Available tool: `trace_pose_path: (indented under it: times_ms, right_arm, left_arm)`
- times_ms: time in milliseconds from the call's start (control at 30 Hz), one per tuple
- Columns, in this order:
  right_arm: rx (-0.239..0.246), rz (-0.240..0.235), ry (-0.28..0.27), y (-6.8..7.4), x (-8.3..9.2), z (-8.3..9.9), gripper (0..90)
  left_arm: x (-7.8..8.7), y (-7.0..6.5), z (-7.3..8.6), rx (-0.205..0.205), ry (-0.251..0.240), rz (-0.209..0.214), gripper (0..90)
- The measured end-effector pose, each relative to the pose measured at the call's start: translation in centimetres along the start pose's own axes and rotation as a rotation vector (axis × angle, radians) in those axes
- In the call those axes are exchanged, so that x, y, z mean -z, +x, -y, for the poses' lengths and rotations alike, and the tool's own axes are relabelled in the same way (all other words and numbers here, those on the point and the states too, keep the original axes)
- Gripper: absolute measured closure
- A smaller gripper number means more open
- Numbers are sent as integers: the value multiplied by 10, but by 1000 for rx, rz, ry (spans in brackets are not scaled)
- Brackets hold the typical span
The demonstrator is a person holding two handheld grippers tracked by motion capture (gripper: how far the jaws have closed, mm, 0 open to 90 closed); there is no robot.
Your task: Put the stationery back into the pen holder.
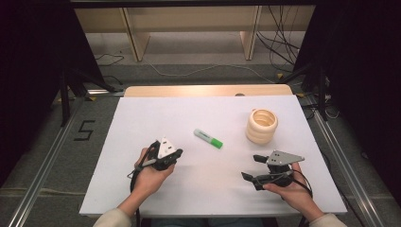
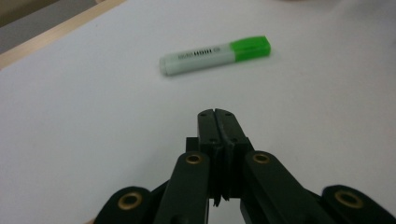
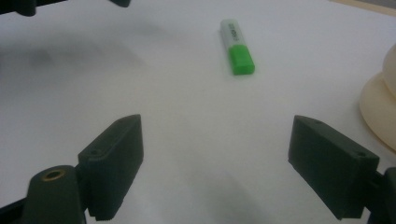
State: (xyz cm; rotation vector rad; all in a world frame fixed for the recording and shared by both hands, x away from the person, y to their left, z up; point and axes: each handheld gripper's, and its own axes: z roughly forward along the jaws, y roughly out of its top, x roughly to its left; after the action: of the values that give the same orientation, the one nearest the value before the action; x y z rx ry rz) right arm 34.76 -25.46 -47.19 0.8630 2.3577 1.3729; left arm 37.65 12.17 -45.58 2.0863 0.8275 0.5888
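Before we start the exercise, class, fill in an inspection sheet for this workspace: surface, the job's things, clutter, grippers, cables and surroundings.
Surface: white board on a wooden table, bare apart from two things.
Job's things: highlighter with a green cap, lying flat near the middle, untouched; cream ribbed holder upright to its right, apart from it.
Clutter: nothing seen.
Grippers: left gripper shut on nothing, pointing at the highlighter from short of it; right gripper open, nothing between the jaws, the holder at its right edge.
Cables: a cable trails from the left gripper; loose cables lie on the floor behind the table.
Surroundings: wooden shelf legs beyond the table, metal rails on the floor alongside.
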Motion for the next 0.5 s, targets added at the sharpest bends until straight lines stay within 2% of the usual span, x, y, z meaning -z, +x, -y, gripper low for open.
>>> trace_pose_path:
  times_ms: [67,100,133,167,200,233,267,300,367,400,433,500]
  right_arm:
    - [4,1,1,0,0,0,190]
    - [3,0,2,0,0,0,191]
    - [4,0,2,0,-1,0,191]
    - [3,-1,3,0,-1,0,190]
    - [5,1,6,0,-1,0,191]
    - [3,1,7,0,-1,0,191]
    - [3,-1,9,0,-1,0,191]
    - [4,-2,8,0,-1,0,191]
    - [5,-3,9,0,-1,0,191]
    - [8,-4,6,0,-1,0,190]
    - [8,-5,6,0,-1,0,191]
    - [4,-5,6,0,-1,0,190]
  left_arm:
    - [-13,3,-12,-2,-5,2,898]
    - [-29,5,-23,4,-8,10,898]
    - [-29,5,-23,4,-8,10,898]
    - [-45,7,-34,3,-1,11,898]
    - [-45,7,-34,3,-1,11,898]
    - [-53,8,-39,2,2,11,898]
    - [-69,11,-49,6,11,13,898]
    - [-69,11,-49,6,11,13,898]
    - [-90,15,-62,0,26,5,898]
    - [-90,15,-62,0,26,5,898]
    - [-103,17,-68,-1,41,0,898]
    - [-109,17,-70,-5,52,-4,898]
